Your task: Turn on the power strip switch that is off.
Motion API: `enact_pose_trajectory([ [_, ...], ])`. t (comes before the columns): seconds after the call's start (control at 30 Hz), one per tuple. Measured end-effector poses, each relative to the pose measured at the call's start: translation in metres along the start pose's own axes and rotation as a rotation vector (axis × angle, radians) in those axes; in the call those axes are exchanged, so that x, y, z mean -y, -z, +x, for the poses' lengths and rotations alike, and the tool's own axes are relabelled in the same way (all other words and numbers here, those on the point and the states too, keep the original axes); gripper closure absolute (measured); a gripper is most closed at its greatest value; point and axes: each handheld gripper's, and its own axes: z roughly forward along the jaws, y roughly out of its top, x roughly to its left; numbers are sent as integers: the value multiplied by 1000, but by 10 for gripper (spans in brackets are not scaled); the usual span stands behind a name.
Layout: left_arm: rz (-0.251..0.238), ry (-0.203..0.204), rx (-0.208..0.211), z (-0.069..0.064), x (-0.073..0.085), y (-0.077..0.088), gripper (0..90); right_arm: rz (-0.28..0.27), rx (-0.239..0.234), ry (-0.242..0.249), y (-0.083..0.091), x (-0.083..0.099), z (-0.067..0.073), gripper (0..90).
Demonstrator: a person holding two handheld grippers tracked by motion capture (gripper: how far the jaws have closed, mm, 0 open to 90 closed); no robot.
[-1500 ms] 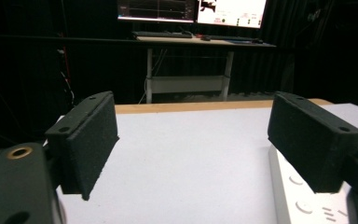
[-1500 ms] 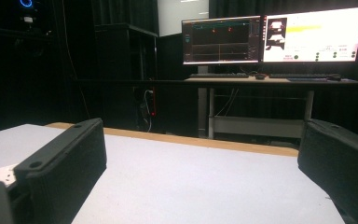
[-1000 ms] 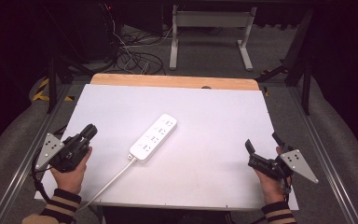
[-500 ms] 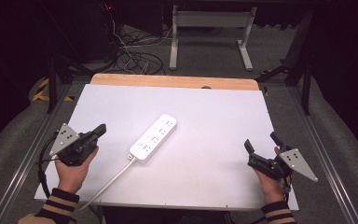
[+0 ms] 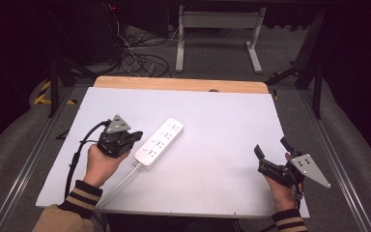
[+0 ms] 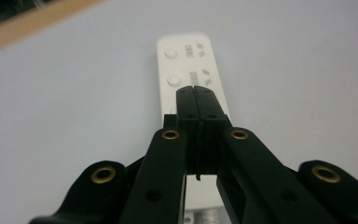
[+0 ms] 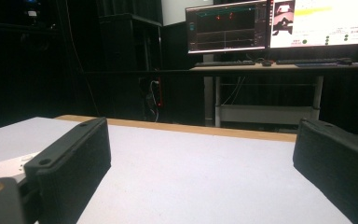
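Note:
A white power strip (image 5: 160, 142) lies at an angle left of the middle of the white tabletop (image 5: 222, 121), and its cord (image 5: 118, 183) runs to the front edge. My left gripper (image 5: 137, 136) hangs just left of the strip's near end, shut with nothing in it. In the left gripper view the closed jaw tips (image 6: 196, 91) sit over the power strip (image 6: 186, 56), whose sockets and round buttons show beyond them. My right gripper (image 5: 272, 149) stays near the front right corner, open and empty. Its two jaws frame bare table in the right gripper view (image 7: 203, 158).
A wooden strip (image 5: 174, 84) borders the table's far edge. Beyond it stand a metal desk frame (image 5: 217, 29) and loose floor cables (image 5: 140, 60). Two lit monitors (image 7: 279, 23) on a desk show in the right gripper view. Metal rails (image 5: 34, 145) run along both sides.
My left hand has moved right and a little up, from the table's left edge to beside the power strip's near end. The right gripper has not moved.

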Motion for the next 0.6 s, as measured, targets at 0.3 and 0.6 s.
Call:
enact_pose_trajectory([
  [0.3,346,-28,-8,0,-3,-50,900,9,-7,-1,-1,0,0,52],
  [0.6,354,4,14,1,-2,-62,900,17,-10,0,0,0,1,56],
])
